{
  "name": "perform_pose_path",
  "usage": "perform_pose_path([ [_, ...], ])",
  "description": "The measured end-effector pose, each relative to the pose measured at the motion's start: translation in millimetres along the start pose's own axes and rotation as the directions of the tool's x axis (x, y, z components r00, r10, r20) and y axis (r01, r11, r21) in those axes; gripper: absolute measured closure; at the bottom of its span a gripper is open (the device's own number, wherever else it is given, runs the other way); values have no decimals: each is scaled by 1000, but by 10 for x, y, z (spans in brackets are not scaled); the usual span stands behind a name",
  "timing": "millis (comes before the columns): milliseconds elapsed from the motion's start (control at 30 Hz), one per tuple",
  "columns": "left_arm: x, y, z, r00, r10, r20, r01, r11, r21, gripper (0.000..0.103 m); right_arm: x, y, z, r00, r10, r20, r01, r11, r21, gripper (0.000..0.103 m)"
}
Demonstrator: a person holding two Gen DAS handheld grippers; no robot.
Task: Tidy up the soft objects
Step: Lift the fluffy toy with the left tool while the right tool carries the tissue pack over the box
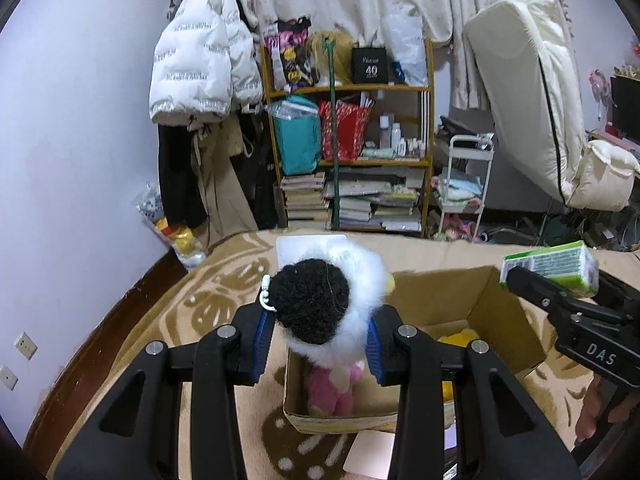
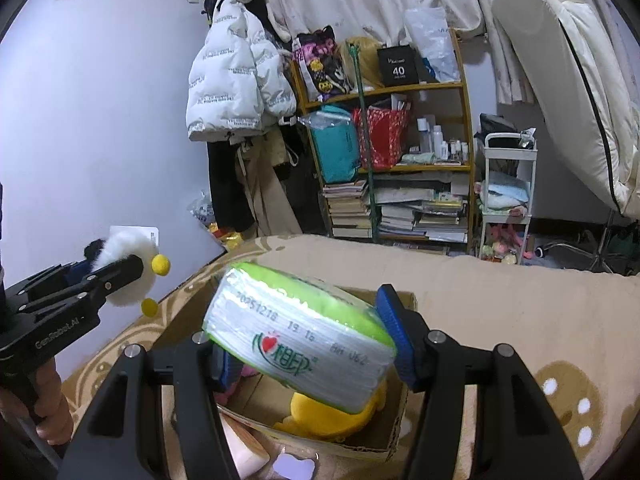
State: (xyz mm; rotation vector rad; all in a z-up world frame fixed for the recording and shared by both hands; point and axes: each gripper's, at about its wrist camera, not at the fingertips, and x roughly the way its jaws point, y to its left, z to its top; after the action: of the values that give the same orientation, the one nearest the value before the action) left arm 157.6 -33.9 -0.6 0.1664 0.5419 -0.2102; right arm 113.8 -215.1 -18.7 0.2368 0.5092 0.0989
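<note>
Left wrist view: my left gripper point(image 1: 316, 336) pinches the black-and-white plush point(image 1: 326, 300) between its blue pads, held above the near-left corner of the cardboard box point(image 1: 496, 308), I judge for dropping beside the pink toy point(image 1: 332, 390) inside.

Right wrist view: my right gripper point(image 2: 312, 356) clamps the tissue pack point(image 2: 300, 336) crosswise, tilted, over the box and the yellow plush point(image 2: 320, 412) below.

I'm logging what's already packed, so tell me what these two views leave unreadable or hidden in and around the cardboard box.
- Pink plush in the cardboard box: left wrist view, upper part hidden behind the black-and-white plush held by the left claw.
- Yellow plush: right wrist view, mostly covered by the tissue pack in the right claw.
- Box floor: hidden in both views.
</note>
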Motion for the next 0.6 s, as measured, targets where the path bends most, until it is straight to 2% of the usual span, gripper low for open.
perform_pose_path([
  [300, 320, -2, -156, 994, 14, -107, -14, 1000, -1, 65, 213, -117, -141, 997, -7, -77, 8, 1000, 20, 40],
  [533, 423, -7, -233, 987, 3, -163, -4, 1000, -8, 64, 294, -102, -229, 992, 2, -127, -1, 1000, 10, 39],
  [567, 429, -17, -236, 986, 3, -169, -4, 1000, -8, 60, 296, -98, -234, 991, 4, -133, -3, 1000, 7, 39],
  [600, 433, -18, -241, 984, 6, -178, -7, 1000, -6, 48, 295, -94, -239, 991, 4, -137, -3, 1000, 5, 39],
])
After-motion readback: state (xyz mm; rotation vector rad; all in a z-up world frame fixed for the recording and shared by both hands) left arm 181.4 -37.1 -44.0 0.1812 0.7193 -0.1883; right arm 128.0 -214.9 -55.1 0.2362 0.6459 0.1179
